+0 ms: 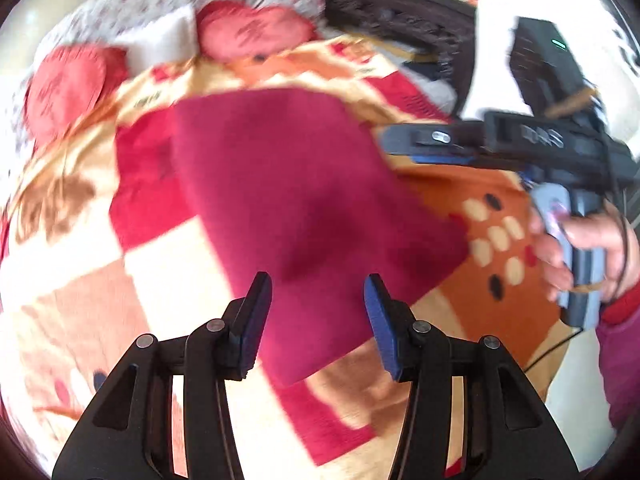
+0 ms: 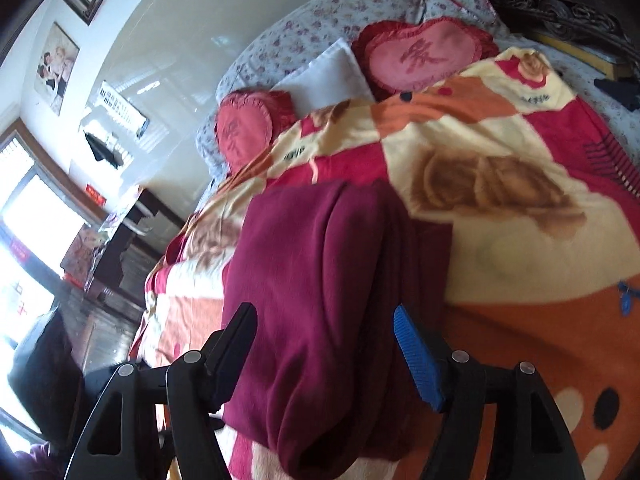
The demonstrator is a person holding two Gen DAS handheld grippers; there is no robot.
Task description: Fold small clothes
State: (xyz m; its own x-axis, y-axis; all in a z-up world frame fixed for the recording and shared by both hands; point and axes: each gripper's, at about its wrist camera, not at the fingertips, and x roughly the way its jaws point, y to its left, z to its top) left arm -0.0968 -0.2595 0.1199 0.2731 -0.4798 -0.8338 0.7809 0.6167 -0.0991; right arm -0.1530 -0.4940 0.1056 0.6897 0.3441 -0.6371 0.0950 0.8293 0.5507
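A dark red garment [image 1: 304, 216] lies folded on the patterned blanket [image 1: 80, 264] that covers the bed, and it serves as the landmark here. In the left wrist view the left tool [image 1: 318, 320] hovers over the garment's near corner with its two fingers spread wide, nothing between them; the cloth shows in the gap and runs away from the tool toward the pillows. The garment looks flat there, a rough rectangle with one corner pointing toward the camera, though the picture is blurred. To the right of the garment in that view, the right tool's body [image 1: 520, 140] reaches in sideways, its tip at or just beside the garment's right edge; whether it touches cannot be told. A hand [image 1: 580, 252] grips its grey handle. In the right wrist view the right tool [image 2: 326, 344] also has its fingers wide apart, one black and one with a blue pad, and the garment [image 2: 328, 292] lies directly beneath and between them, showing soft rolled folds along its length. Beyond the garment, at the head of the bed, sit two red heart-shaped cushions [image 2: 424, 56] with a white pillow [image 2: 332, 76] between them, on a floral sheet [image 2: 296, 36]. No containers are in view.
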